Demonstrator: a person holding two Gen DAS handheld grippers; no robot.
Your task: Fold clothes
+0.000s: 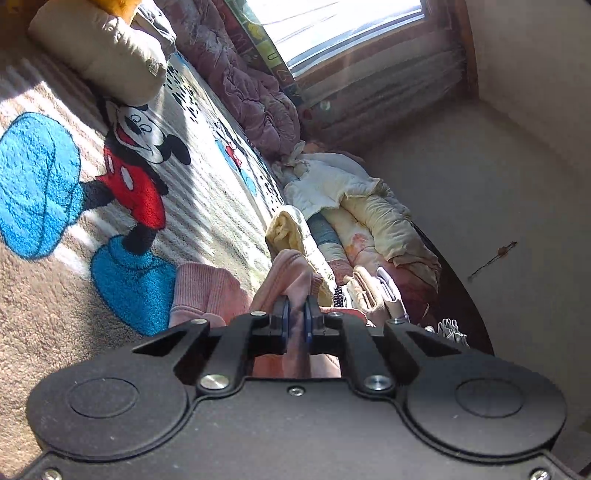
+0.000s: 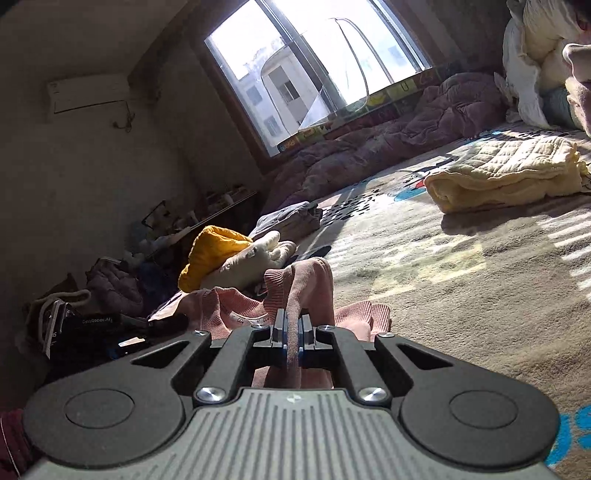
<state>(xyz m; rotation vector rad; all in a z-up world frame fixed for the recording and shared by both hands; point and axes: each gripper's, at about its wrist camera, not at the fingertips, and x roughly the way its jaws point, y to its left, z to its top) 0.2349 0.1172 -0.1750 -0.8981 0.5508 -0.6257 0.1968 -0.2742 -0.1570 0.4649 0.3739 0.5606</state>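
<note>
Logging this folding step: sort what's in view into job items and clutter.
In use: pink garment, pinched by the left gripper and the right gripper.

Lying about: folded yellow blanket, mustard-yellow garment, purple quilt, cartoon-mouse rug.

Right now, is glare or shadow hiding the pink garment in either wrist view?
Left wrist: window blown out, pink garment evenly lit at the left tool. Right wrist: sun stripes the blanket; garment at the right tool is shaded but readable.
</note>
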